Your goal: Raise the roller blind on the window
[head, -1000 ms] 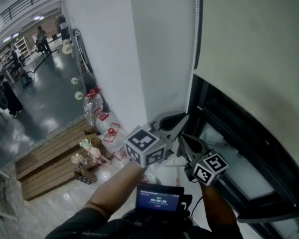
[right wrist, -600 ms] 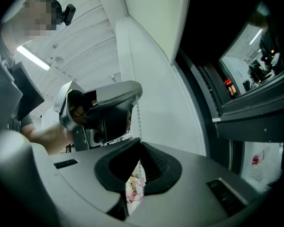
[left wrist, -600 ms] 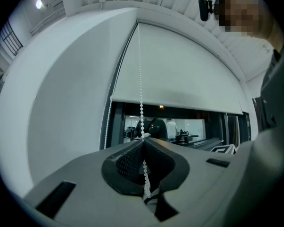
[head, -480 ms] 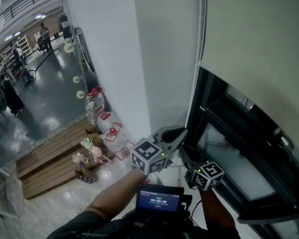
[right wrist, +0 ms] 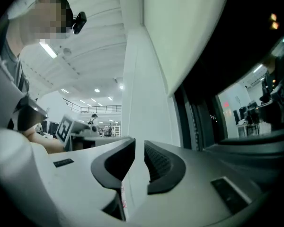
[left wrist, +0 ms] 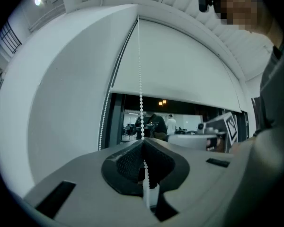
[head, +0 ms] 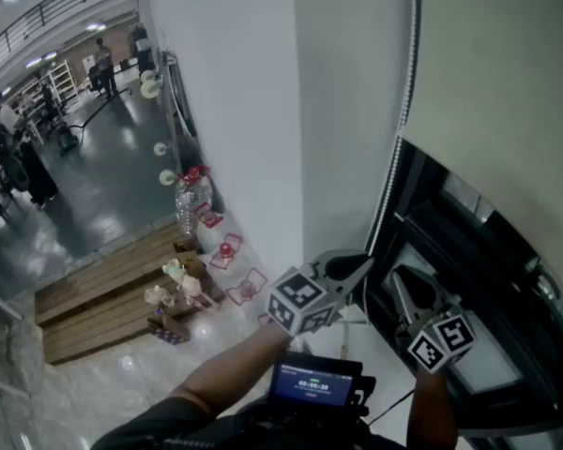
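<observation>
The cream roller blind (head: 507, 92) covers the upper part of the dark window (head: 469, 251). Its white bead chain (head: 399, 148) hangs along the blind's left edge. In the head view my left gripper (head: 364, 264) is shut on that chain low down. The left gripper view shows the bead chain (left wrist: 141, 84) running up from between the closed pads of the left gripper (left wrist: 143, 142) towards the blind (left wrist: 180, 65). My right gripper (head: 403, 277) is just right of the chain; its jaws have just been opening. In its own view the right gripper (right wrist: 139, 148) has a gap with nothing in it.
A white wall pillar (head: 263, 111) stands left of the window. Far below lie a wooden pallet (head: 103, 289), water bottles (head: 192, 200) and small clutter. People stand on the distant floor (head: 38, 157). A screen device (head: 314, 382) sits at my chest.
My left gripper has sunk with the chain in it. My right gripper has let go of the chain, opened and drawn off to the right.
</observation>
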A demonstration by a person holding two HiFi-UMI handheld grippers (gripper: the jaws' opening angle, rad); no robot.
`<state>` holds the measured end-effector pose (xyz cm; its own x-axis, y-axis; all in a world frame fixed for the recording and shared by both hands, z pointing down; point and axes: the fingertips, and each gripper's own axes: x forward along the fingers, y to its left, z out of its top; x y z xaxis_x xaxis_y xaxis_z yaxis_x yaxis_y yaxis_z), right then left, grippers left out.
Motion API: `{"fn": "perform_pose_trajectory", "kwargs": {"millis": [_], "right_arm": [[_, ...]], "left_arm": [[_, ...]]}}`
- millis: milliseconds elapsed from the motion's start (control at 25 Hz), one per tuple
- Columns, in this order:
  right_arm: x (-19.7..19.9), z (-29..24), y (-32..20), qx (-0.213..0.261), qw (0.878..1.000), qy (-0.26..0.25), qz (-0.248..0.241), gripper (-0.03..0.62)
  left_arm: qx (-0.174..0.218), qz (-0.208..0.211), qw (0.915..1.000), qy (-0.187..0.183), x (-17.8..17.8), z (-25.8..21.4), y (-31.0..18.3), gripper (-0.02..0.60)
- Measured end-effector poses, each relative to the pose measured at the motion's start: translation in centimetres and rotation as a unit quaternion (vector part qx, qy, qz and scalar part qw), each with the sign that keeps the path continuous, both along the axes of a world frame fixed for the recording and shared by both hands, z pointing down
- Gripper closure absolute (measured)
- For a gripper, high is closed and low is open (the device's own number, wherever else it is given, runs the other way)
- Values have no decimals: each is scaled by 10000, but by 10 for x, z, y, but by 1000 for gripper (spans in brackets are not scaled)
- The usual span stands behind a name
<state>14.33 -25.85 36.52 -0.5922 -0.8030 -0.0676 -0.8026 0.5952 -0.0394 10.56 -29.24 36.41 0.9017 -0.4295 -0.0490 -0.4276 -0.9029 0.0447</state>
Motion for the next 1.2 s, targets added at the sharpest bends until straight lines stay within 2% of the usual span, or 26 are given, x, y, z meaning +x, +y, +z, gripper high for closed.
{"fn": "perform_pose_trajectory", "kwargs": {"millis": [120, 280, 440, 600, 720, 1200], "right_arm": [[0, -47, -1, 430, 9988, -188, -163, 480], [-13, -98, -6, 904, 9938, -441, -468, 480], [-39, -129, -11, 1186, 9888, -542, -732, 480], [-48, -135, -17, 1268, 9880, -572, -672, 482], [-45, -135, -21, 1253, 9879, -694, -587, 579], [-42, -127, -20, 1166, 9877, -829, -626, 583]], "left_arm": [[-6, 81, 10000, -13, 5, 1, 6, 583], [4, 168, 9998, -55, 9, 2, 12, 583], [-38, 203, 9998, -21, 7, 0, 15, 583], [-44, 243, 9997, -23, 8, 0, 18, 584], [-35, 214, 9998, -23, 6, 1, 16, 584], [-56, 261, 9996, 16, 9, 6, 22, 583]]}}
